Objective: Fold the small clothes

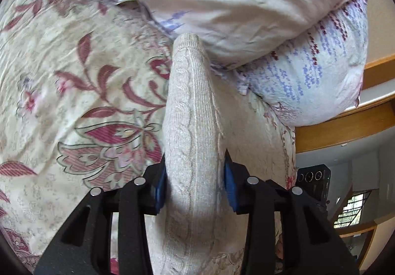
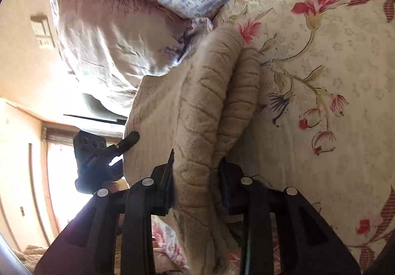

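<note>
The cream cable-knit garment runs from six o'clock up to twelve o'clock in the left wrist view, pinched between the blue pads of the black left gripper, which is clamped on a thick fold of it. In the right wrist view the same beige knit bunches into two ribbed, rope-like rolls, and the black right gripper is likewise clenched on it at six o'clock. The knit hangs just above a cream bedspread with red floral print, its far end near white pillows with lilac and maroon sprigs at one o'clock. Both tools point forward along the fabric; the left one shows at nine o'clock in the right view.
</note>
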